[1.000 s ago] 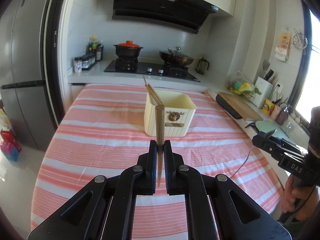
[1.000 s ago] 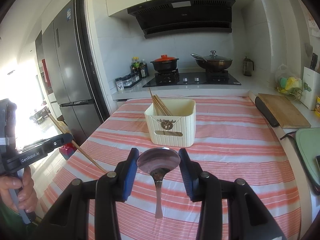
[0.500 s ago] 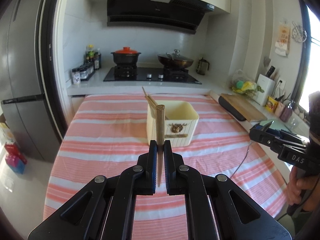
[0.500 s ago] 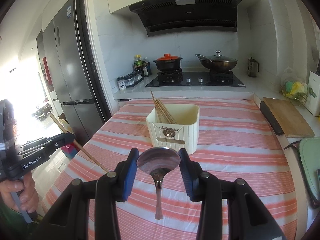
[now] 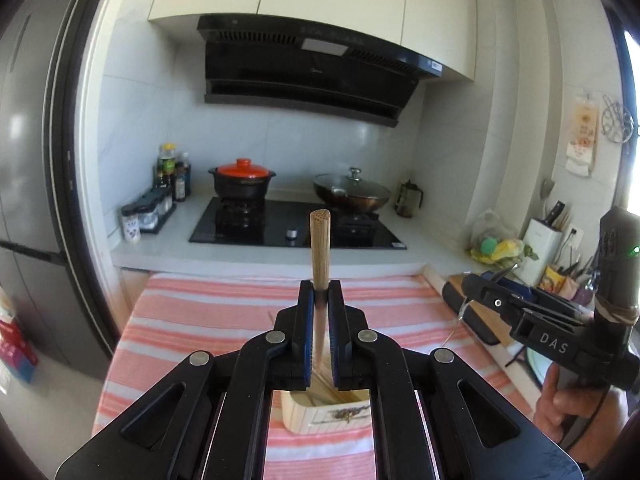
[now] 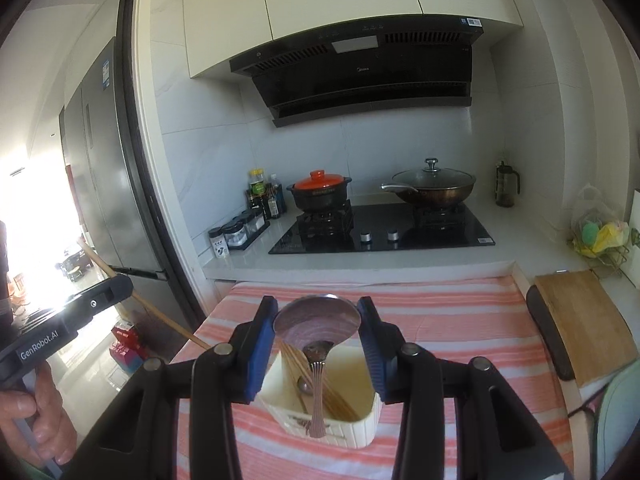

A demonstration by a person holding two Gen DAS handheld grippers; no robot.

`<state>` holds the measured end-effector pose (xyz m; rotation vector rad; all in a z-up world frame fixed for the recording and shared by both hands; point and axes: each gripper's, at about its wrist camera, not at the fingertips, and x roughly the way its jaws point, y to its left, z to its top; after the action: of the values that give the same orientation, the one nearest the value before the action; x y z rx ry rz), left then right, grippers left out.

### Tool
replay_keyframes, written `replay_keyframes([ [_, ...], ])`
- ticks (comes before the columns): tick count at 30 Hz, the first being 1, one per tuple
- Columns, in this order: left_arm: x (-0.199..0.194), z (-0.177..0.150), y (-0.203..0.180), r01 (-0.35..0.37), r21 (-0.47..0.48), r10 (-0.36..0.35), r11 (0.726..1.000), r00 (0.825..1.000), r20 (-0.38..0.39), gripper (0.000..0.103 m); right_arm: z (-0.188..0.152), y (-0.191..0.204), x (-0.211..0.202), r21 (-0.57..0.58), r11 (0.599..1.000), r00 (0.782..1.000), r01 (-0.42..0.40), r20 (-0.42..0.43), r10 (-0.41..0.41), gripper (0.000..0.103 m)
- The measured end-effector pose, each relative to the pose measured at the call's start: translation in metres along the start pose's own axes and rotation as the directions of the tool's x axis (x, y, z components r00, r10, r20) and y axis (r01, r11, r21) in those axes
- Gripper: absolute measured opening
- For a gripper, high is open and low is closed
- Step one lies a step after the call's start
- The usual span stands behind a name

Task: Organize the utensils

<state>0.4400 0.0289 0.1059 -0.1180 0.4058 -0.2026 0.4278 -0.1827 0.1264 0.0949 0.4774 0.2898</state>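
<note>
My left gripper [image 5: 320, 292] is shut on a bundle of wooden chopsticks [image 5: 320, 248], held upright with the lower ends over the cream utensil box [image 5: 324, 416]. My right gripper [image 6: 317, 314] is shut on a metal spoon [image 6: 318, 320] by its bowl; the handle hangs down over the same box [image 6: 356, 428]. The box stands on the striped tablecloth [image 6: 440, 320] and holds several chopsticks [image 6: 336, 392] and another spoon. The left gripper with its chopsticks also shows in the right wrist view [image 6: 72, 312]; the right gripper shows in the left wrist view [image 5: 520, 316].
A stove [image 6: 380, 232] with a red-lidded pot [image 6: 320, 192] and a wok [image 6: 432, 188] stands beyond the table. Spice jars [image 6: 236, 236] stand at left. A wooden cutting board [image 6: 580, 320] lies on the right. A fridge [image 6: 104, 184] stands at left.
Both grippers have moved forward and up to above the box, which now lies low in both views. The grips on the chopsticks and spoon are unchanged.
</note>
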Motion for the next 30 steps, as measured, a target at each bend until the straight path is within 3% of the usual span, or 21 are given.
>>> replay_keyframes([
  [4, 0.047, -0.01, -0.003, -0.01, -0.003, 0.009, 1.0, 0.998, -0.056, 0.005, 0.0, -0.006, 0.036, -0.032, 0.999, 0.999, 0.036, 0.008, -0.036, 0.041],
  [7, 0.084, -0.03, 0.0, -0.024, -0.018, 0.021, 1.0, 0.989, -0.144, 0.005, -0.01, -0.014, 0.074, -0.052, 0.997, 0.996, 0.061, -0.063, -0.065, 0.041],
  [11, 0.129, -0.059, 0.009, -0.04, -0.05, 0.024, 0.998, 0.959, -0.282, 0.005, -0.037, -0.025, 0.127, -0.055, 0.997, 0.974, 0.058, -0.217, -0.068, 0.041],
  [14, 0.15, -0.075, 0.015, -0.07, -0.061, 0.044, 0.996, 0.934, -0.356, 0.007, -0.053, -0.03, 0.158, -0.012, 1.0, 0.954, 0.021, -0.3, -0.023, 0.043],
  [15, 0.152, -0.077, 0.018, -0.086, -0.066, 0.056, 0.994, 0.926, -0.373, 0.009, -0.055, -0.031, 0.165, 0.015, 1.0, 0.95, 0.0, -0.313, 0.005, 0.043],
  [16, 0.151, -0.076, 0.02, -0.092, -0.074, 0.057, 0.993, 0.923, -0.38, 0.021, -0.055, -0.031, 0.169, 0.03, 1.0, 0.948, -0.001, -0.318, 0.011, 0.046],
  [17, 0.145, -0.075, 0.023, -0.095, -0.08, 0.059, 0.992, 0.926, -0.373, 0.043, -0.052, -0.03, 0.166, 0.038, 0.999, 0.951, 0.007, -0.31, 0.005, 0.05],
  [19, 0.123, -0.067, 0.025, -0.12, -0.056, 0.097, 0.991, 0.943, -0.318, 0.073, -0.044, -0.029, 0.15, 0.059, 0.998, 0.967, 0.003, -0.254, 0.012, 0.053],
  [21, 0.092, -0.062, 0.023, -0.149, 0.001, 0.146, 0.989, 0.961, -0.236, 0.084, -0.034, -0.028, 0.128, 0.054, 0.998, 0.979, 0.007, -0.205, 0.005, 0.063],
  [23, 0.062, -0.061, 0.02, -0.18, 0.042, 0.185, 0.983, 0.966, -0.183, 0.099, -0.031, -0.022, 0.097, 0.011, 1.0, 0.988, 0.016, -0.152, -0.014, 0.067],
  [28, -0.023, -0.096, -0.003, -0.261, 0.102, 0.266, 0.96, 0.963, -0.038, 0.102, -0.06, -0.008, 0.016, -0.071, 0.994, 0.991, 0.085, -0.1, -0.092, 0.08],
  [30, -0.049, -0.118, -0.012, -0.275, 0.107, 0.28, 0.956, 0.959, -0.035, 0.103, -0.083, -0.002, -0.014, -0.077, 0.991, 0.986, 0.105, -0.118, -0.114, 0.089],
])
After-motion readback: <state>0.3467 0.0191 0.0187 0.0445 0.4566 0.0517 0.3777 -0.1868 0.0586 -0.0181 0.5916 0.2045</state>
